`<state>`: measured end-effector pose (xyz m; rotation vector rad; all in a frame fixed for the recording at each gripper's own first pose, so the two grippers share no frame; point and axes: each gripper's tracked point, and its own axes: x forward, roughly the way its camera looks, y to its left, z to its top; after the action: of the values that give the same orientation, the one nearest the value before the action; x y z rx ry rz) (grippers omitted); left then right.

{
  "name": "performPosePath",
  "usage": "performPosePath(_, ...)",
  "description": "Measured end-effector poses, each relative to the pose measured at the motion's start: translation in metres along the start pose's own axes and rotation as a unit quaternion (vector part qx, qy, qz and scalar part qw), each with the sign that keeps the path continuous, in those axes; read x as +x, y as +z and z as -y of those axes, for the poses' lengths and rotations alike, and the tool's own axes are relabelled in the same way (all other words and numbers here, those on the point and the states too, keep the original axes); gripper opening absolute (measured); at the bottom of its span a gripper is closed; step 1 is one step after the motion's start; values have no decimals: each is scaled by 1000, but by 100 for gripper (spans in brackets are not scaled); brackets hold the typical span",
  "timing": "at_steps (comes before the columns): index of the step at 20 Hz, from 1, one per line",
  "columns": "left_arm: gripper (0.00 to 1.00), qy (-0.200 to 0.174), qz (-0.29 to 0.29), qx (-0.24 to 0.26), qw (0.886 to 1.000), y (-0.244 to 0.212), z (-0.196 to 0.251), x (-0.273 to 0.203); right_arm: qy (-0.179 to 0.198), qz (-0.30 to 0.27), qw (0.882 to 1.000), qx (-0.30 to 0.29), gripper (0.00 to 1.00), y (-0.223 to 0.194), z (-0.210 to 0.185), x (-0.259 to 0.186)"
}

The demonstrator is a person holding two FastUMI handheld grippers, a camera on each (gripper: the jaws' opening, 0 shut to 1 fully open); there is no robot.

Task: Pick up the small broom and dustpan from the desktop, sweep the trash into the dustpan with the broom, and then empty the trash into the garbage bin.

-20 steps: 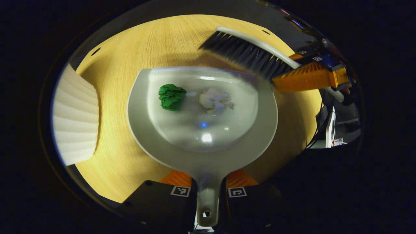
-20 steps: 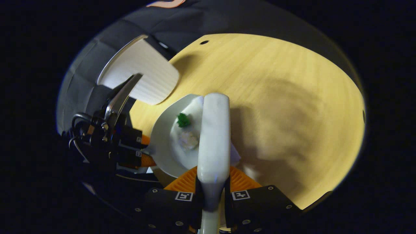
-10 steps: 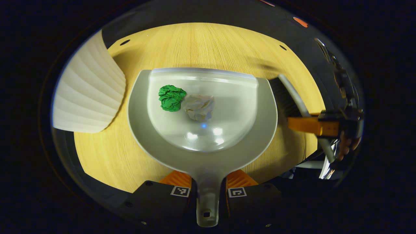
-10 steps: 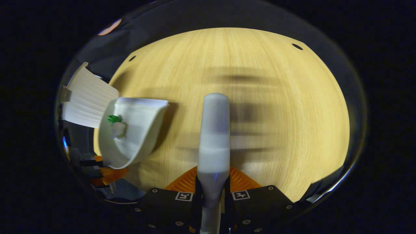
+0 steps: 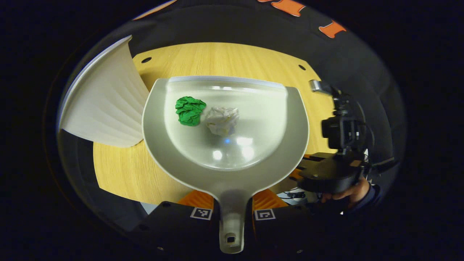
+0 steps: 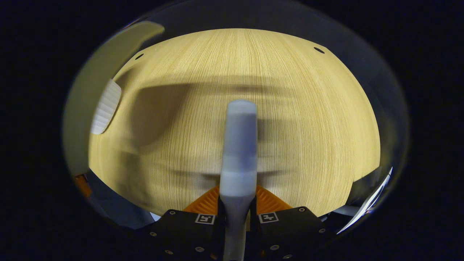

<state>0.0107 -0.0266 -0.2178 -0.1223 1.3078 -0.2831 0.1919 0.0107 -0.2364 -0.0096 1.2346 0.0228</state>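
Observation:
My left gripper [image 5: 230, 201] is shut on the handle of the grey dustpan [image 5: 156, 145], which I hold level above the wooden table [image 5: 224, 58]. Inside the pan lie a green crumpled paper ball [image 5: 190, 110] and a white crumpled paper ball [image 5: 222, 120], touching each other. The white ribbed garbage bin [image 5: 108, 105] stands just left of the pan. My right gripper [image 6: 237, 197] is shut on the small broom [image 6: 237, 145], whose white back points forward over the table. In the left gripper view the right gripper [image 5: 326, 174] is at the pan's right, held by a hand [image 5: 348, 194].
A patch of the ribbed bin [image 6: 105, 107] is seen at the left of the right gripper view, beside a pale blurred curved surface [image 6: 90, 83]. The table [image 6: 308, 127] has small round holes near its far corners. The black booth wall [image 5: 235, 25] stands behind it.
The right gripper swung the broom away from the pan's front to its right side. The white ball rolled against the green one. The pan rose, and the bin now sits closer on its left.

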Motion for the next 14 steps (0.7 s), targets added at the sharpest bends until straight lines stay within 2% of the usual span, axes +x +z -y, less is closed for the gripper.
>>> performPosePath(3, 28, -9, 18, 27, 999, 13, 6, -43, -4, 0, 1000, 6, 29, -2, 1, 5)
performPosePath(7, 28, -11, 37, 34, 999, 34, 2, -95, -7, 9, 1000, 1, 31, -1, 1, 8)
performPosePath(8, 28, -8, 45, 32, 998, 40, -4, -108, -7, 12, 1000, -2, 42, 0, 0, 9)
performPosePath(9, 28, -6, 51, 32, 998, 45, -14, -122, -8, 15, 1000, -5, 34, 0, -1, 9)
performPosePath(12, 28, 7, 71, -3, 997, 63, -52, -148, -6, 21, 1000, -12, 39, 4, -3, 10)
performPosePath(13, 28, 19, 75, -15, 997, 63, -72, -154, -2, 20, 1000, -11, 49, 4, -4, 9)
performPosePath(14, 28, 34, 76, -23, 996, 65, -94, -157, -2, 22, 1000, -12, 41, 5, -3, 11)
